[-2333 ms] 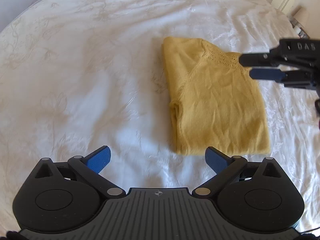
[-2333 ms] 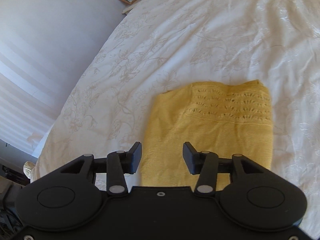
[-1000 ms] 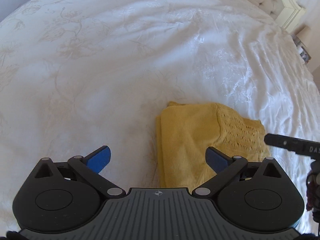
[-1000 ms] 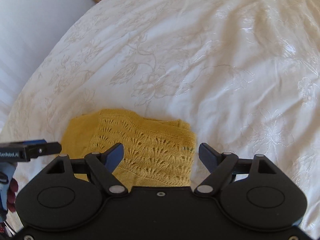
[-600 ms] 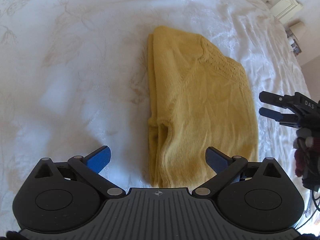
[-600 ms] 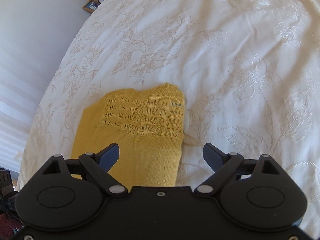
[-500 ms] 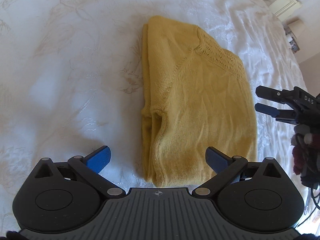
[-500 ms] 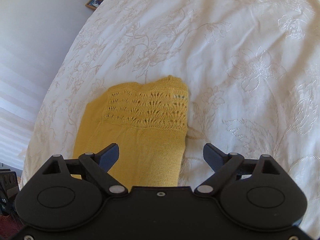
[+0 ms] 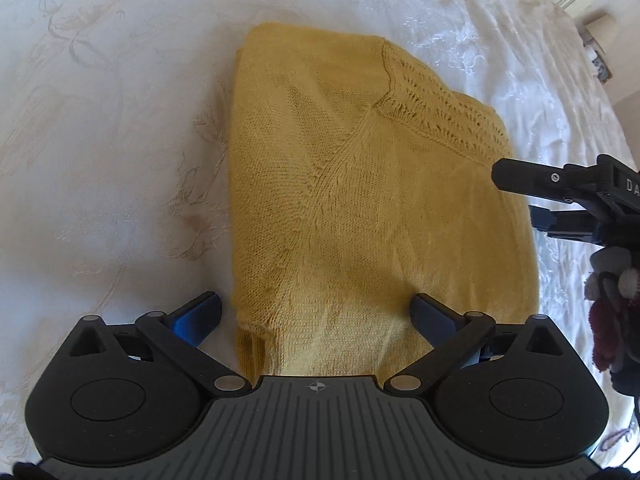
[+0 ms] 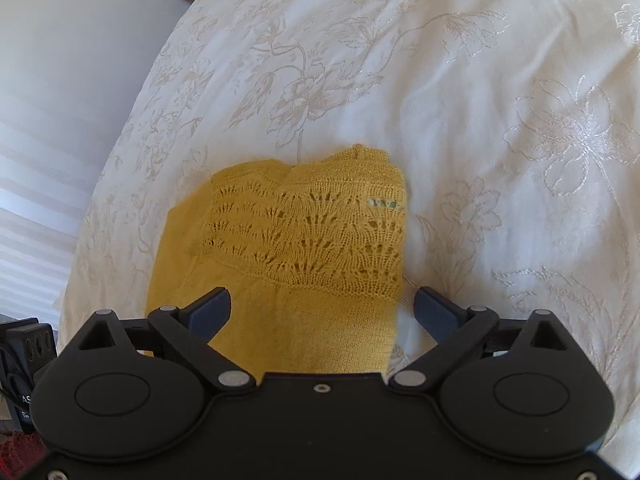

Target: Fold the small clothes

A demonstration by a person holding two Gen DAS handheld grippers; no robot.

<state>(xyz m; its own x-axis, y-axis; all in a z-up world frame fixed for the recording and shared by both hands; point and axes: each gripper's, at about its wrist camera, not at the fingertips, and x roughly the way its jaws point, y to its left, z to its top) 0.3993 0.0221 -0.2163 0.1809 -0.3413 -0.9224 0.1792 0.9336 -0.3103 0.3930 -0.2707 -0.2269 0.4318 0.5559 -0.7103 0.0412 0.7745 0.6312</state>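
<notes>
Left wrist: sweater [image 9: 360,200] spans between parted fingers [image 9: 200,314].

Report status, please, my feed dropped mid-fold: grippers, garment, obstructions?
Left gripper open, empty, over sweater hem. Right gripper open, empty, at lace end. Yellow knit sweater folded flat on white bedspread. Nothing in the way.

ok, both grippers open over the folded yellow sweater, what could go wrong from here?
1. The left gripper straddles the yellow sweater at its layered near-left corner; closing may catch only the top layer and undo the fold.
2. The right gripper may snag the lace yoke.
</notes>
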